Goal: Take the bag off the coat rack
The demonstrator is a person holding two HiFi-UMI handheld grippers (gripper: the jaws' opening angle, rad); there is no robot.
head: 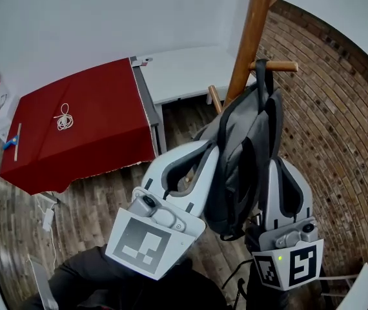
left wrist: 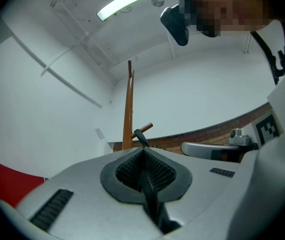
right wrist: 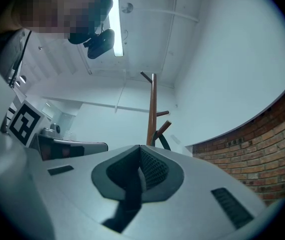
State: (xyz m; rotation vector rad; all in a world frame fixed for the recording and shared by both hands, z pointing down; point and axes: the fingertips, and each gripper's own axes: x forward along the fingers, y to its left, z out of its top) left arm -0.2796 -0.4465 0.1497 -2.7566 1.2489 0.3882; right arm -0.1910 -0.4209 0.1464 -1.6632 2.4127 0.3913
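Note:
A grey and black backpack (head: 239, 160) hangs by its top loop (head: 260, 76) from a peg (head: 276, 65) of the wooden coat rack (head: 250, 37). My left gripper (head: 208, 148) reaches the bag from the left and my right gripper (head: 276, 166) from the right. In the left gripper view the left gripper (left wrist: 143, 153) is shut on a black strap (left wrist: 150, 191) that runs up to the peg (left wrist: 144, 130). In the right gripper view the right gripper (right wrist: 140, 155) is likewise shut on a dark strap (right wrist: 131, 196), below the pole (right wrist: 152, 109).
A table with a red cloth (head: 87, 141) stands to the left, with a coiled white cable (head: 64, 118) on it. Beside it is a white table (head: 184, 73). A brick wall (head: 339, 128) curves round the right. The floor is wood planks.

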